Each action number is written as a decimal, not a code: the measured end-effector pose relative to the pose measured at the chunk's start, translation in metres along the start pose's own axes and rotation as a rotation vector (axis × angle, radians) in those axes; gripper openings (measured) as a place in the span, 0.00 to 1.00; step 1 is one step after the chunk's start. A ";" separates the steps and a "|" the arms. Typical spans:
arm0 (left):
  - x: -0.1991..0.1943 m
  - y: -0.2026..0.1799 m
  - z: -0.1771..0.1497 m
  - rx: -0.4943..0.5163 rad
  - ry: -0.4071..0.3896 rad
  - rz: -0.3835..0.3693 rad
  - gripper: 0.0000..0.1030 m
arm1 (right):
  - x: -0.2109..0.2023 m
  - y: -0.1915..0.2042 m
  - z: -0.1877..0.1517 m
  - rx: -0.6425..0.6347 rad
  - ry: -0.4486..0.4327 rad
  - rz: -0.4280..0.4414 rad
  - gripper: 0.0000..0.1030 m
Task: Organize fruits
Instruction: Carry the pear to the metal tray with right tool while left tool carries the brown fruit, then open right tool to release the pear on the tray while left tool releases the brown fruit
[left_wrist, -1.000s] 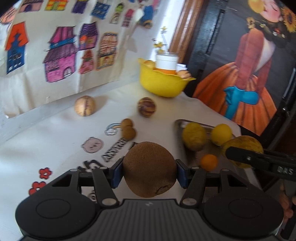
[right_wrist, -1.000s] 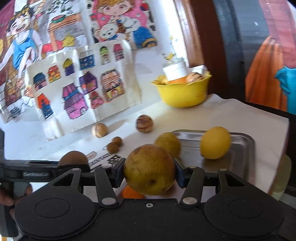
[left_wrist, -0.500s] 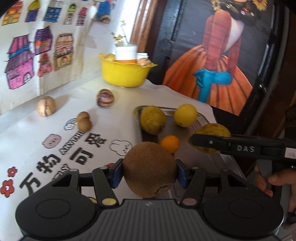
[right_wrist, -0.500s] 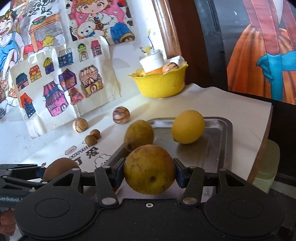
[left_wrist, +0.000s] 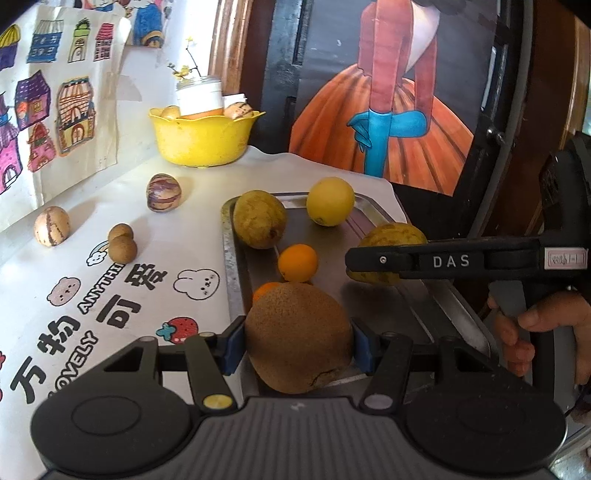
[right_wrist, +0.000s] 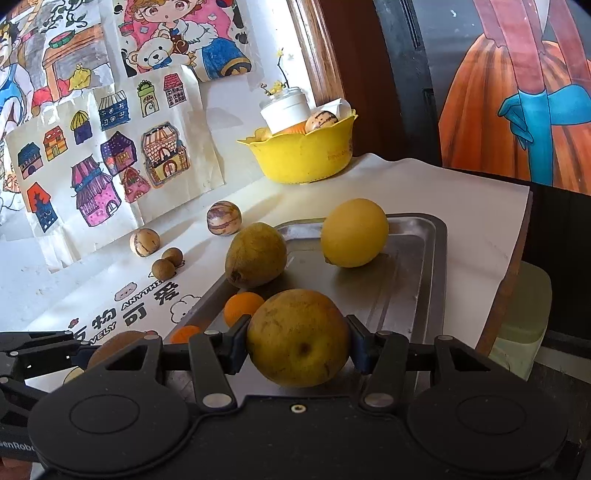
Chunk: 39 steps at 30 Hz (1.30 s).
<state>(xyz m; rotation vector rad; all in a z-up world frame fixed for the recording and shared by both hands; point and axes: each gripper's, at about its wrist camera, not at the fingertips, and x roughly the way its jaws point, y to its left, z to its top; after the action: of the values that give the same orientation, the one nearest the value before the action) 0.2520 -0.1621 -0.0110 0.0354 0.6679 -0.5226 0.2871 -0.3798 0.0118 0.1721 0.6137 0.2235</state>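
Right now I have both grippers loaded: the left gripper has its jaws clamped on a rough brown fruit, and the right gripper has its jaws clamped on a mottled yellow-green fruit. Both hang over the near end of the metal tray. Ahead of my left jaws lie two small oranges, with a dull green-yellow fruit and a smooth yellow fruit beyond them at the far end. I judge the step to be setting both down on the tray. To do it well I'd lower each until the fruit rests on bare metal before letting the jaws part, aiming the brown one short of the oranges and the right one into the open stretch ahead of its jaws, so neither knocks a neighbour or rolls. Left of the tray, on a white printed table cover, sit two striped fruits and two small brown ones. A yellow bowl stands far ahead, under children's drawings on the wall
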 end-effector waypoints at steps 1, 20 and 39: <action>0.000 -0.001 -0.001 0.005 0.000 0.000 0.60 | 0.000 -0.001 0.000 0.002 0.001 0.001 0.53; 0.003 -0.010 -0.006 0.089 0.012 0.024 0.61 | -0.001 -0.007 -0.006 0.049 0.027 0.024 0.54; -0.008 -0.012 -0.010 0.040 0.010 0.003 0.67 | -0.024 -0.008 -0.006 0.078 0.019 0.027 0.55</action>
<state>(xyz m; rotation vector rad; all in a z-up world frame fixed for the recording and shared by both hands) 0.2357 -0.1668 -0.0123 0.0761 0.6671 -0.5334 0.2657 -0.3928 0.0188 0.2538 0.6398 0.2274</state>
